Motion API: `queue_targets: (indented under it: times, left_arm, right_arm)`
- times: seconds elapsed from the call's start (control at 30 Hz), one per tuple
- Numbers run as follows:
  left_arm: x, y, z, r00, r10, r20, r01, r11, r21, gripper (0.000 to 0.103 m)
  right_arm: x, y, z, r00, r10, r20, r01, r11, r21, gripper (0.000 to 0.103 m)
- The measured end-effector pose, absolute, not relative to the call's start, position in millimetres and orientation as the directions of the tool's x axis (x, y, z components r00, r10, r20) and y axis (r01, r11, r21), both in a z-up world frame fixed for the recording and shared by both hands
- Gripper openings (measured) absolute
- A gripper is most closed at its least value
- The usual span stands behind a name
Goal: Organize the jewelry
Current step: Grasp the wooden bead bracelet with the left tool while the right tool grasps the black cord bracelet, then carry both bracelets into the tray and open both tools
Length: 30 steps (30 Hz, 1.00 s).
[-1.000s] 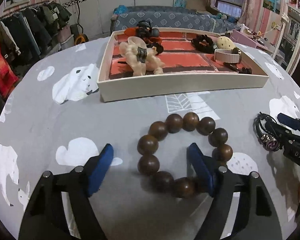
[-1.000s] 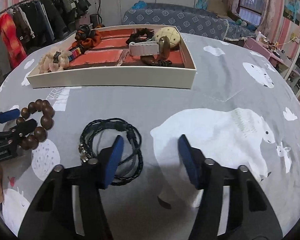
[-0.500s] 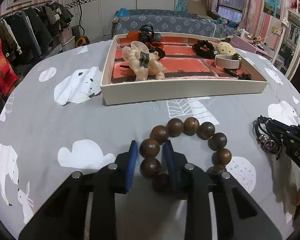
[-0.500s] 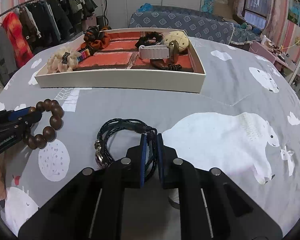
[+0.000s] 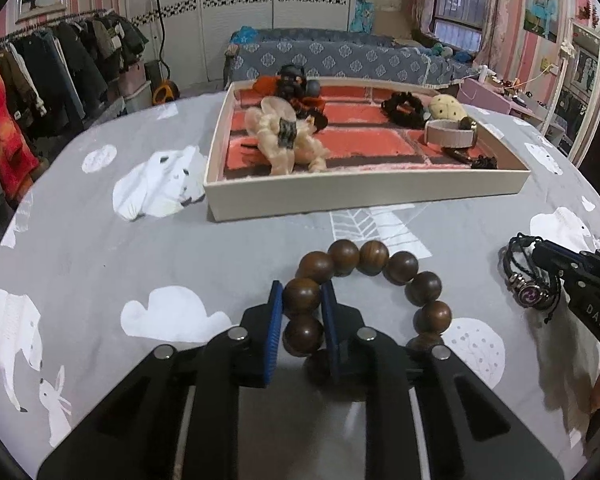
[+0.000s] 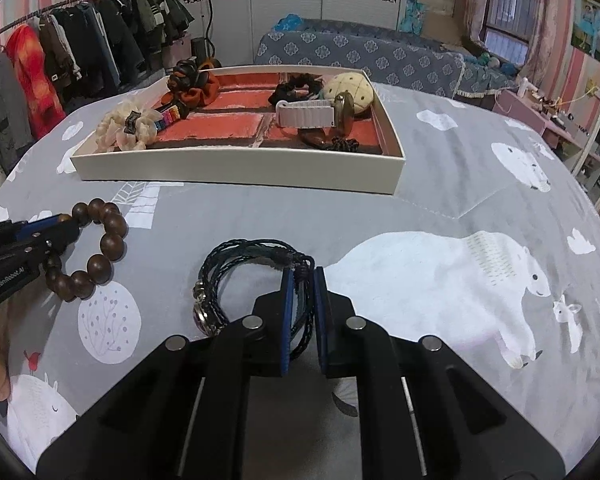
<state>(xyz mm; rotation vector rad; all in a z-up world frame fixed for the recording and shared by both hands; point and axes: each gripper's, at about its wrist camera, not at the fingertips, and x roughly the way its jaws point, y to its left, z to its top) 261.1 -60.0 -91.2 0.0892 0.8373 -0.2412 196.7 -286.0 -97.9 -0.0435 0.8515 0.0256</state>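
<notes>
My left gripper (image 5: 300, 296) is shut on the left side of a brown wooden bead bracelet (image 5: 396, 268), which rests on the grey bear-print cloth. My right gripper (image 6: 300, 280) is shut on the right side of a black braided cord bracelet (image 6: 244, 256) with a round metal charm. Each gripper also shows in the other view: the right one (image 5: 548, 256) at the right edge, the left one (image 6: 66, 224) at the left edge. Ahead stands a white tray (image 5: 364, 192) with red compartments, also in the right wrist view (image 6: 236, 170).
The tray holds a cream scrunchie (image 5: 288, 140), an orange and black scrunchie (image 6: 192, 84), a black scrunchie (image 5: 404, 108), a white watch band (image 6: 306, 114) and a cream pouch (image 6: 350, 86). A clothes rack (image 6: 60, 60) and a sofa (image 5: 340, 60) stand beyond the table.
Both grippers went from open to shut: the left closed on the bead bracelet, the right on the cord bracelet. Both have since risen slightly with their bracelets.
</notes>
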Motion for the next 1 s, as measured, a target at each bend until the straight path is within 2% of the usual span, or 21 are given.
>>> queue_targets:
  times: [0.57,0.83,1.0]
  left_arm:
    - [245.2,-88.6,-31.6,0.734,-0.25,-0.632,0.321,0.947,-0.002,0.02]
    - [257.8,-102.4,9.5,0.776,-0.287,-0.561,0.332,0.943,-0.024,0.02]
    - [277.2,-102.1,22.1,0.793,-0.303,-0.528,0.326,0.944,-0.052,0.02]
  right_arm:
    - [195.6,-299.1,-50.6,0.74,0.045,-0.671,-0.027,0.999,0.038,0.01]
    - [218.8,-304.4,-16.7,0.793,0.061,-0.606,-0.022,0.997,0.072,0.01]
    - [245.0,-307.0,-13.8,0.814,0.056,-0.578,-0.016,0.997,0.074,0.01]
